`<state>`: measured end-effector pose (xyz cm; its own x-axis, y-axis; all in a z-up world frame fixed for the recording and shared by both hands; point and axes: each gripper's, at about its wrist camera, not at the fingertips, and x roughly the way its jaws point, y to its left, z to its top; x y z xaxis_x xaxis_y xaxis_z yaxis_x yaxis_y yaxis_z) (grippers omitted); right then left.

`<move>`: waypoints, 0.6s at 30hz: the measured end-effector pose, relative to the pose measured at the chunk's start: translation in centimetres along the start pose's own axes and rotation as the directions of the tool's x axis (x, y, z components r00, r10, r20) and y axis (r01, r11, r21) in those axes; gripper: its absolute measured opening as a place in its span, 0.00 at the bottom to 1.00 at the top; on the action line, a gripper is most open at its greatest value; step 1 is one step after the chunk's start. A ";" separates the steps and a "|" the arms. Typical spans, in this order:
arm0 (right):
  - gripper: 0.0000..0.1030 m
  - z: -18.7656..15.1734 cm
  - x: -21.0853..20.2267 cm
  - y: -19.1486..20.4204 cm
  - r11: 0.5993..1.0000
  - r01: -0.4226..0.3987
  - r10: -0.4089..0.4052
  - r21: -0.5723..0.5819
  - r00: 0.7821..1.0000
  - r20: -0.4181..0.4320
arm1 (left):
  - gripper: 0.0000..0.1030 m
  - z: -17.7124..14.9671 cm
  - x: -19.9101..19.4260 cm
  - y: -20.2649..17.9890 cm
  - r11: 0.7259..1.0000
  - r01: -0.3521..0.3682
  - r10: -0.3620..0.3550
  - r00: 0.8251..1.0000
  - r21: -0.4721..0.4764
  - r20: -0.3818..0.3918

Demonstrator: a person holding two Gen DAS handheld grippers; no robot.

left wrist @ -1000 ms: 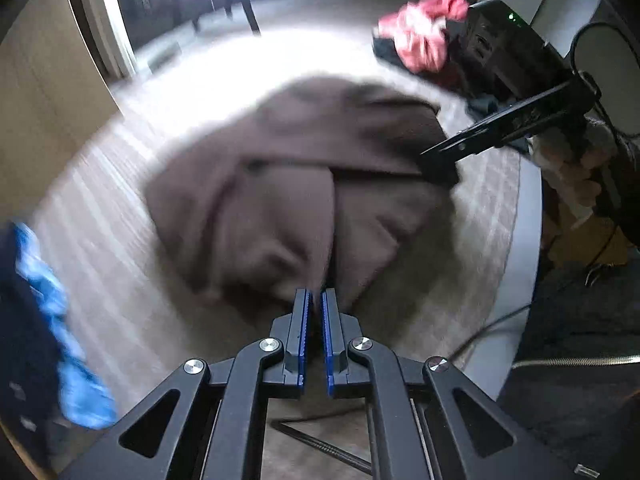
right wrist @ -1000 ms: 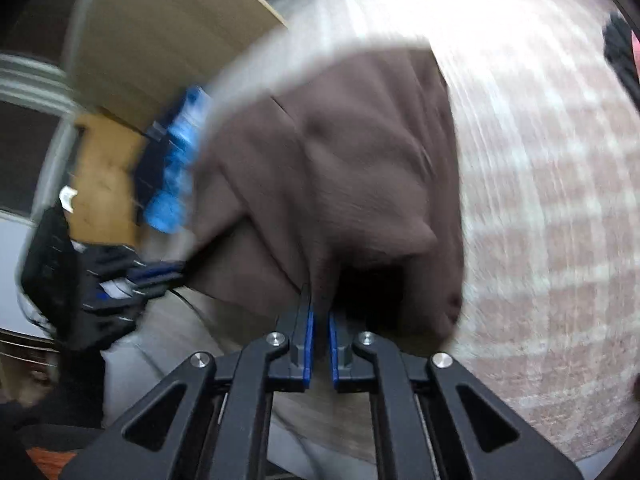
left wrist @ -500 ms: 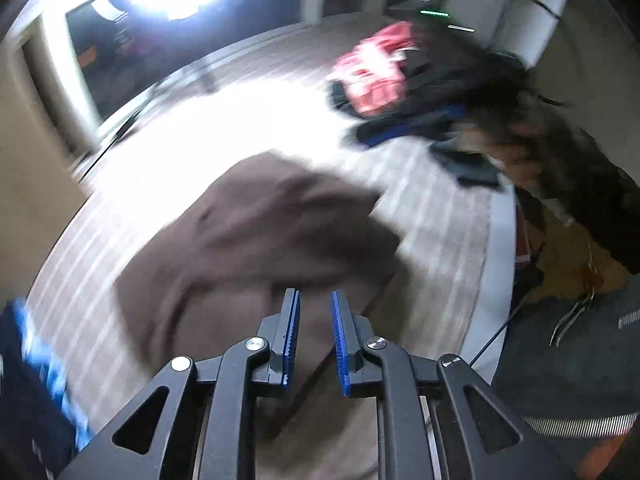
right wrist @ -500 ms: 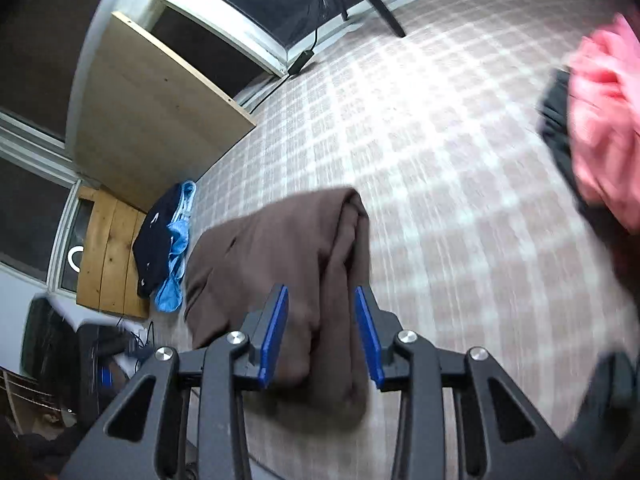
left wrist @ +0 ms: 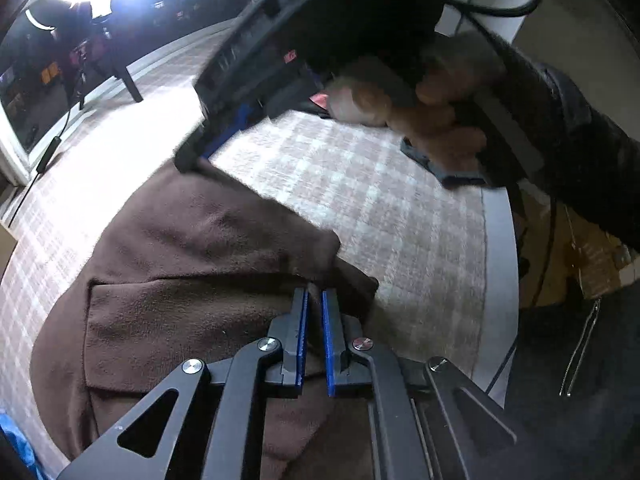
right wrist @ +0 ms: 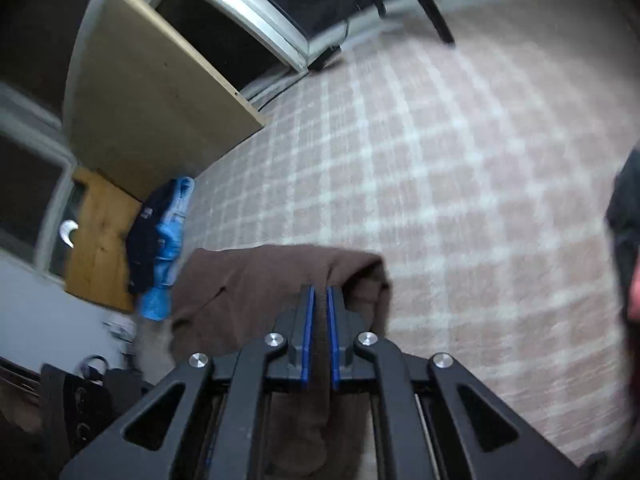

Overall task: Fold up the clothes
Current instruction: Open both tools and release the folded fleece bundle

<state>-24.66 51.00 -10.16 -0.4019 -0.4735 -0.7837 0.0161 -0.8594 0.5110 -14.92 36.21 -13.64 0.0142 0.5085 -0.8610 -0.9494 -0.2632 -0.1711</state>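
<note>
A brown fleece garment (left wrist: 180, 280) lies bunched on the checked surface (left wrist: 360, 200). My left gripper (left wrist: 314, 296) is closing, and its blue pads pinch a fold at the garment's near right corner. In the left wrist view my right gripper (left wrist: 188, 162) reaches in from above and grips the garment's far corner, with a hand (left wrist: 432, 120) around its handle. In the right wrist view the brown garment (right wrist: 248, 280) runs under my right gripper (right wrist: 318, 294), whose jaws have come together on a ridge of the cloth.
Dark and light blue clothes (right wrist: 166, 236) lie stacked left of the brown garment, beside a wooden panel (right wrist: 160, 92). A dark garment (left wrist: 452, 172) lies under the hand. The surface's pale rim (left wrist: 496, 280) runs down the right. A chair leg (right wrist: 432, 12) stands beyond.
Half a second ago both grippers stood open above the brown garment. Both have since closed on its cloth, and the right one has swung over to the far corner.
</note>
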 end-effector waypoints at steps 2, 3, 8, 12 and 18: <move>0.05 -0.5 2.1 -0.3 0.997 0.065 -0.067 -0.034 0.996 -0.056 | 0.06 -0.8 1.5 0.9 0.998 0.036 -0.037 0.999 -0.061 -0.021; 0.06 -0.6 2.3 -0.5 0.998 0.061 -0.062 -0.022 0.996 -0.061 | 0.06 -0.8 1.6 1.0 0.995 0.052 -0.053 0.998 -0.083 -0.013; 0.13 -0.4 -2.8 0.1 0.983 0.182 -0.181 -0.027 0.983 0.033 | 0.12 -2.1 -1.7 0.4 0.991 0.074 -0.076 0.997 -0.108 -0.014; 0.25 -2.3 -5.4 3.8 0.984 0.121 -0.110 -0.134 0.990 0.087 | 0.17 -5.6 -7.5 2.1 0.985 0.000 0.006 1.000 -0.173 0.031; 0.43 -9.5 -0.1 6.3 0.958 0.143 -0.182 -0.250 0.973 -0.142 | 0.15 -14.4 -14.2 8.3 0.893 -0.205 0.210 0.977 -0.400 -0.033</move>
<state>-15.82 43.83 -10.19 -0.2640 -0.3313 -0.9058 0.1864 -0.9390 0.2891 -18.47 15.01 -9.77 -0.1753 0.4148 -0.8929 -0.7254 -0.6676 -0.1677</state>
